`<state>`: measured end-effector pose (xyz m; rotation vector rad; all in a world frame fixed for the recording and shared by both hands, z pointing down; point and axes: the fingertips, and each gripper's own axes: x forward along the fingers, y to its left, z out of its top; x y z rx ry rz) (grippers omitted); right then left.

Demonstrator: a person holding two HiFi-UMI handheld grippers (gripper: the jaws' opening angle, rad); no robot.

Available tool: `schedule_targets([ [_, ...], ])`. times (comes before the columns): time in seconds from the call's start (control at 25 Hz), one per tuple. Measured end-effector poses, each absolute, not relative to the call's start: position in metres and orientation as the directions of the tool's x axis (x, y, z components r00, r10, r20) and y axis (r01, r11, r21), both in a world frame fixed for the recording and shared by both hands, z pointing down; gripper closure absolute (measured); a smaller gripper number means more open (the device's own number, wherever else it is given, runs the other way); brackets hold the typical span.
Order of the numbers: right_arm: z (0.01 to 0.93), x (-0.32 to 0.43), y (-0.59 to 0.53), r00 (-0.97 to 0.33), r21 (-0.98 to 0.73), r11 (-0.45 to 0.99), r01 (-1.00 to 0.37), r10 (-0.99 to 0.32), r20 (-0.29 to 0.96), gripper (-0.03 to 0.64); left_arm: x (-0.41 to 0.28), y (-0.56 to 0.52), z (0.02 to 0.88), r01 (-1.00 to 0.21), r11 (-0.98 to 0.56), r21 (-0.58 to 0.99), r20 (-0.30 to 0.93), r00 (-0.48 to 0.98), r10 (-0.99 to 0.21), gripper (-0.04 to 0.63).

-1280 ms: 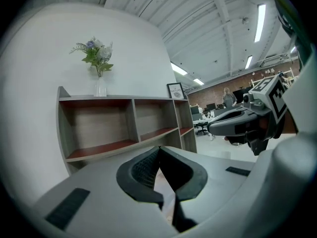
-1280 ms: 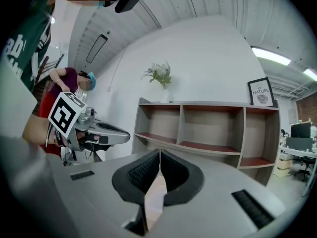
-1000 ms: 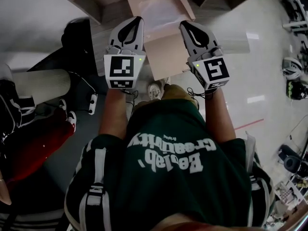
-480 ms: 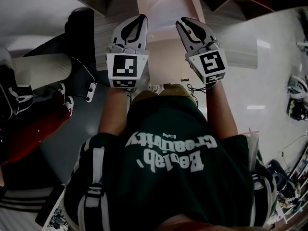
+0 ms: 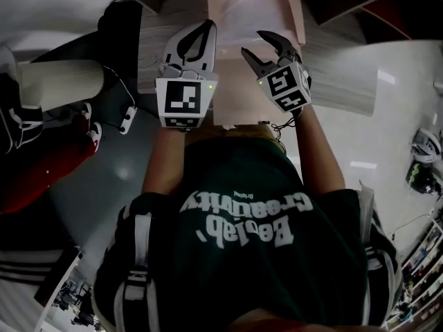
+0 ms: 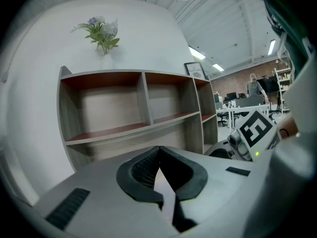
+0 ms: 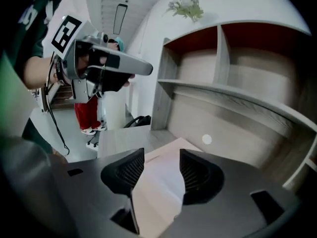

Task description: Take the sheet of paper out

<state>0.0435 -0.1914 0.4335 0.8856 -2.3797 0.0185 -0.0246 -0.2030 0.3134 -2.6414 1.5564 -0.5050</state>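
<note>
A pale pink folder [image 5: 239,88] lies on the wooden desk [image 5: 154,50], with a white sheet of paper [image 5: 255,11] showing at its far end. My right gripper [image 5: 253,43] hangs over the folder's middle; its jaws have just been opening and now stand open, pressing on nothing. In the right gripper view the sheet [image 7: 163,180] and folder [image 7: 179,146] lie below and between my right gripper's [image 7: 162,158] open jaws. My left gripper [image 5: 206,26] is shut and empty, over the folder's left edge. In its own view my left gripper [image 6: 159,148] has its tips together.
A wooden shelf unit [image 6: 138,110] with open compartments stands behind the desk, with a vase of flowers [image 6: 101,33] on top. A black bag [image 5: 121,26], a white cylinder [image 5: 59,81] and a person in red trousers [image 7: 88,114] are to the left.
The right gripper has dropped toward the folder, turned, and opened its jaws, which were shut before. The left gripper has shifted slightly. The folder now sits closer under both grippers.
</note>
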Motion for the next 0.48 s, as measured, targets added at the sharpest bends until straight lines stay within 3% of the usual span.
schedule_targets([
  [0.48,0.560,0.028,-0.219,-0.418,0.276,0.851,-0.447,-0.471,0.777,0.394,-0.057,-0.226,0.364,-0.851,-0.500,-0.160,0.337,0.429,-0.838,0.577],
])
